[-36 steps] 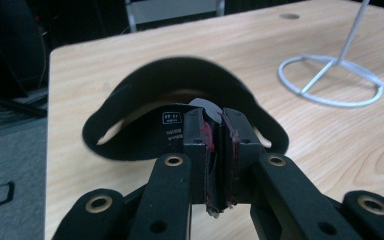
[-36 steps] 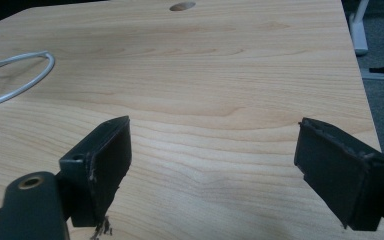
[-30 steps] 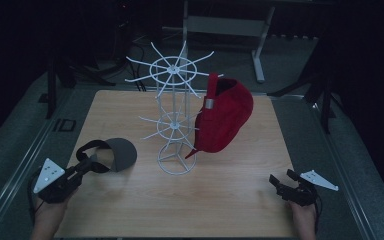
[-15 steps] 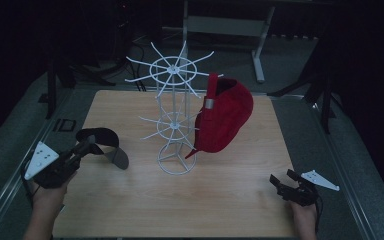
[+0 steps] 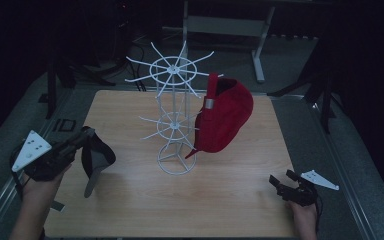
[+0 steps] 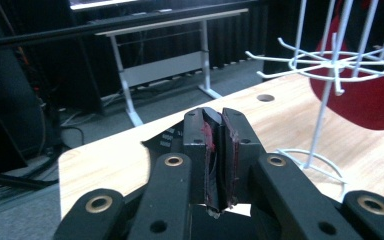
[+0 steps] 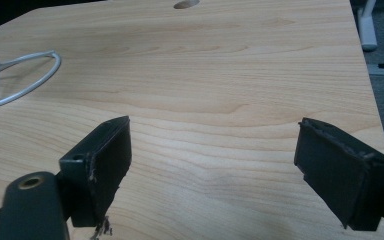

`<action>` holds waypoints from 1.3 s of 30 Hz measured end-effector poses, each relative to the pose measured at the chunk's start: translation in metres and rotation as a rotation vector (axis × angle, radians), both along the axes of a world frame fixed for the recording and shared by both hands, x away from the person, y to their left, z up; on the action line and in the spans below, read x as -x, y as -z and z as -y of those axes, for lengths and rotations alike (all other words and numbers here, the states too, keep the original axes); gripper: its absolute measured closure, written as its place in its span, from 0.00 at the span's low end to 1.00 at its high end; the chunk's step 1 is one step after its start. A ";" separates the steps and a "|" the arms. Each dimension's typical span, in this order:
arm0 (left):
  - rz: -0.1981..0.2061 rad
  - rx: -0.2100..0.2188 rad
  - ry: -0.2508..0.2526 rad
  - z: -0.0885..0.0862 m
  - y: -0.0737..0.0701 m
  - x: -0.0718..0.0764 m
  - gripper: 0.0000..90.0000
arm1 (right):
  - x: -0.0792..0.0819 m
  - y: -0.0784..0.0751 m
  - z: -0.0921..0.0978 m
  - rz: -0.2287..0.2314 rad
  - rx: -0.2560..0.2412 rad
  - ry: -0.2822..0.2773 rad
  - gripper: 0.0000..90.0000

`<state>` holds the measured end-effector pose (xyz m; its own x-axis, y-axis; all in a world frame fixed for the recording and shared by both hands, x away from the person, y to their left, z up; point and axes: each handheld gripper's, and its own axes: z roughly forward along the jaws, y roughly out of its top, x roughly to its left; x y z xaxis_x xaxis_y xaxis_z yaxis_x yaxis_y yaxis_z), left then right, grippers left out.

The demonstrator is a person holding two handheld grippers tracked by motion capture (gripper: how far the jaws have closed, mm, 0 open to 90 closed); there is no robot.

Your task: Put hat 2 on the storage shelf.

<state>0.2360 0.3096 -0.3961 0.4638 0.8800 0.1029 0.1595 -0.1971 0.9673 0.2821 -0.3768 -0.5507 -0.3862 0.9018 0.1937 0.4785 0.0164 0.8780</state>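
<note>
Left gripper (image 5: 82, 137), jaws clamped on the rim of a dark cap (image 5: 97, 160) raised above the table's (image 5: 230, 200) left side. Right gripper (image 5: 279, 184), jaws spread wide and empty, low at the right front corner. A red cap (image 5: 225, 117) hangs on the white wire rack (image 5: 175, 120).

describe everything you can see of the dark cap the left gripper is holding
The dark cap is a black baseball cap with a grey underside, fabric by its look. It hangs clear of the wooden table at its left side, crown up and brim pointing down. The left gripper pinches its edge; in the left gripper view the jaws are closed on a thin dark layer. Nothing else touches it, and it hangs apart from the white wire rack.
</note>
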 end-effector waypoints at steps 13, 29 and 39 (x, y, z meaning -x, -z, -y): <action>0.031 0.020 0.059 0.002 -0.023 -0.005 0.93 | 0.000 0.001 0.001 -0.003 -0.003 -0.007 0.17; 0.123 0.067 0.121 0.010 -0.085 -0.008 0.93 | -0.001 0.001 -0.001 -0.008 0.006 -0.013 0.17; 0.171 0.037 0.149 0.025 -0.122 -0.010 0.93 | -0.001 0.002 -0.001 -0.009 0.002 -0.014 0.17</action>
